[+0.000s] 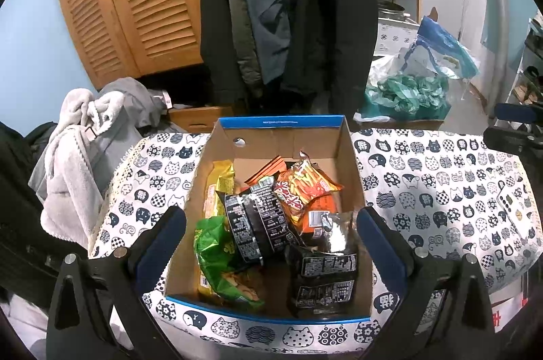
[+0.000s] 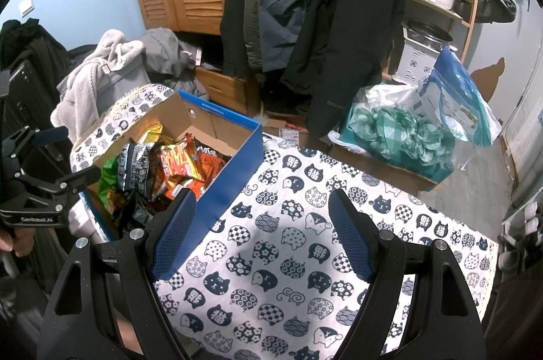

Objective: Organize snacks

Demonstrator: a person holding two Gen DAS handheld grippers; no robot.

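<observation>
A blue-rimmed cardboard box (image 1: 342,149) (image 2: 234,153) sits on the cat-print tablecloth and holds several snack packs: a black pack (image 1: 258,220), a green pack (image 1: 220,261), a red-orange fries pack (image 1: 305,186) (image 2: 180,159), a yellow pack (image 1: 220,186) and a dark pack (image 1: 325,275). My left gripper (image 1: 271,217) is open and empty, hovering over the box's near side. My right gripper (image 2: 263,200) is open and empty over the tablecloth, just right of the box; its left finger overlaps the box's blue wall. The left gripper also shows in the right wrist view (image 2: 68,156).
The cat-print tablecloth (image 2: 292,258) covers the table to the right of the box. A phone (image 1: 512,207) lies on the table at the right. Coats hang behind the table. A box with green and blue plastic bags (image 2: 404,136) and a pile of grey clothes (image 1: 78,156) stand beyond the edges.
</observation>
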